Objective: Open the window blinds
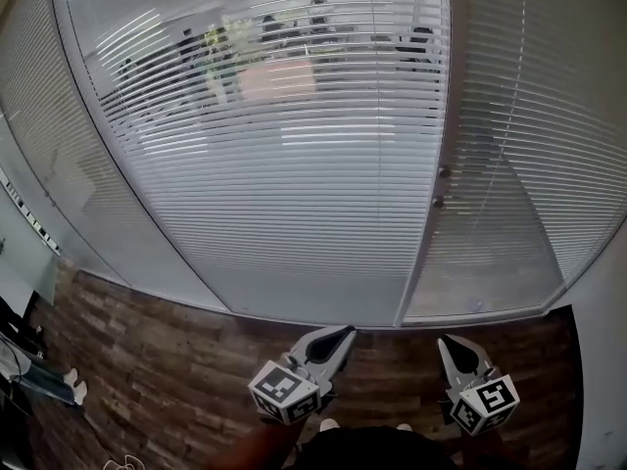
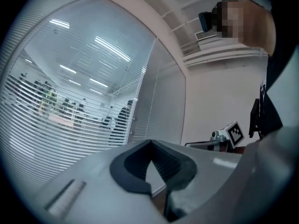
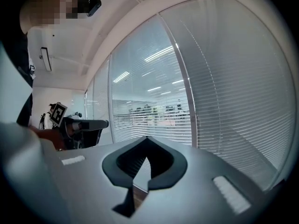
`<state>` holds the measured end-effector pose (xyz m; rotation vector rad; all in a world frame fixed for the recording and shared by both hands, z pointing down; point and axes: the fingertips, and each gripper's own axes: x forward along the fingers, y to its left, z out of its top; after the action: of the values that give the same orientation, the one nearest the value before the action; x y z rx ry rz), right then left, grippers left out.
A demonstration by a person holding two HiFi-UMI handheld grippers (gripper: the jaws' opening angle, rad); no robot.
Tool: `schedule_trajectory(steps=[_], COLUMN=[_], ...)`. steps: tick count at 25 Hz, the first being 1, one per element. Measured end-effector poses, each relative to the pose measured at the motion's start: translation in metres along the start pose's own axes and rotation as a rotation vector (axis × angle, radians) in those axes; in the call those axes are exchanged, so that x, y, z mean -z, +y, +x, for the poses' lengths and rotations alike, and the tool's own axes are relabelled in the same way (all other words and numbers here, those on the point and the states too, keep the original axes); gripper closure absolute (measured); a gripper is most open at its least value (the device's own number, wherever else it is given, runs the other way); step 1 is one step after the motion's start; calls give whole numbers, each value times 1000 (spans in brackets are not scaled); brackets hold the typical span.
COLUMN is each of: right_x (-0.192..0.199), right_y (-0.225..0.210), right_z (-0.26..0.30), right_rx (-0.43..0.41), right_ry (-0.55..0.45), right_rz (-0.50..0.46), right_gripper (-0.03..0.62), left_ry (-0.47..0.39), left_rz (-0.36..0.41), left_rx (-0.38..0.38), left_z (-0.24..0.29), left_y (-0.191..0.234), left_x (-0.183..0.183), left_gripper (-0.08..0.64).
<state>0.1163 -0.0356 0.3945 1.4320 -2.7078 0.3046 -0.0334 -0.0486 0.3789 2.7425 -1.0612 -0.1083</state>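
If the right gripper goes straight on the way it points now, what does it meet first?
Probably the window blinds, in the panel left of the vertical frame post. Nothing stands between them and the right gripper in its view, though glass may cover the slats.

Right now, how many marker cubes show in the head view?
2. One cube sits on the left tongs at bottom centre; the other on the right tongs at bottom right. None seems hidden.

Left gripper point(image 1: 337, 337), right gripper point(image 1: 455, 352): both closed, empty.
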Motion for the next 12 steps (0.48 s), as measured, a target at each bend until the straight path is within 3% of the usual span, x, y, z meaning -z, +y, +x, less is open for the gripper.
schedule_trajectory(steps=[6, 12], right_x=[3, 14], right_y=[9, 10], right_z=[-10, 8], right_rx=[-22, -18], right_ry=[-29, -6], right_rz=[-13, -3], right_gripper=[571, 570], left_ry=[-10, 1], left_rz=[29, 27], left_rx=[-15, -19], left_z=[-13, -11], left_y=[-13, 7], left_x=[4, 12], left_gripper=[560, 560])
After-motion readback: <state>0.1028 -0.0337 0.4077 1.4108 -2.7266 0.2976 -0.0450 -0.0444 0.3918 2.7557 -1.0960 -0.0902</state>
